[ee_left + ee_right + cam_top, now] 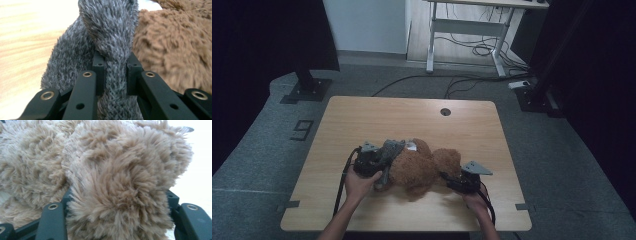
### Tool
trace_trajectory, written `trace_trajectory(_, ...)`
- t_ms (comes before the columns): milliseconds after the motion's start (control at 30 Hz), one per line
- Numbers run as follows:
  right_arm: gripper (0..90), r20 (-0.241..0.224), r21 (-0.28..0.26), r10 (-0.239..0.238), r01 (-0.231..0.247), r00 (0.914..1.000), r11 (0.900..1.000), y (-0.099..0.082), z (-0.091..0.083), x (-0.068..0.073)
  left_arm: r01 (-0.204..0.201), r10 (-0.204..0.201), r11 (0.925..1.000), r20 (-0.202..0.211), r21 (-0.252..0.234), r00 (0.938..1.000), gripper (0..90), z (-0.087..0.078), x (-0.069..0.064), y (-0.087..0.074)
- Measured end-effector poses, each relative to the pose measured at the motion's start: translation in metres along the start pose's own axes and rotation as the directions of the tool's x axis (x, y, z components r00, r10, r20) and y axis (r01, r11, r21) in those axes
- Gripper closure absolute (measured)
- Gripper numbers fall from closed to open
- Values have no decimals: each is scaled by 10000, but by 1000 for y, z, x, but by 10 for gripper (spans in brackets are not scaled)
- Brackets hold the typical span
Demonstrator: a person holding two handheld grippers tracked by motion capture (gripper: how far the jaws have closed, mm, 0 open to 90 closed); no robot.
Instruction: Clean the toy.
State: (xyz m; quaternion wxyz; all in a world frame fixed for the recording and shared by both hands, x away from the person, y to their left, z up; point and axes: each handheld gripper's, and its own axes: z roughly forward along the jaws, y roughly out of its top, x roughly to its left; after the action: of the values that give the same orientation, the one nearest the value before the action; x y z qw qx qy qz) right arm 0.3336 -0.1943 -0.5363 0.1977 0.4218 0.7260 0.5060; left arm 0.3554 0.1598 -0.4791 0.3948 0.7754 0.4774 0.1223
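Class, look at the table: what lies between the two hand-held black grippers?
In the high view, the brown plush teddy bear lies between the left gripper and the right gripper, with its grey fuzzy garment at the left one.

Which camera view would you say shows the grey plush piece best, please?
The left gripper view: the grey plush piece is close and sharp there, pinched between the left claw pads. In the high view it is a small grey patch beside the brown teddy bear. The right gripper view gives brown fur.

a wooden table (362,120) with a round cable hole (445,111); behind it, a white desk frame (467,30) over floor cables (472,50).
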Motion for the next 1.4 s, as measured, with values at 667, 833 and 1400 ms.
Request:
trace_trajectory(667, 416, -423, -354, 348, -363, 9985, 9987, -1, 1, -3, 1427, -1465, 9891, 1405, 368, 9792, 763, 22, -2, -10)
trace_trajectory(833, 459, -302, -653, -47, 28, 9995, 9979, 4, 4, 3, 1910, -1881, 9816, 1958, 45, 9624, 776, 25, 3, -7)
trace_trajectory(1400, 450, 671, -990, -1766, 1827, 9820, 9782, 22, 42, -13, 2105, -1934, 9748, 1914, -731, 9623, 780, 46, 25, 15)
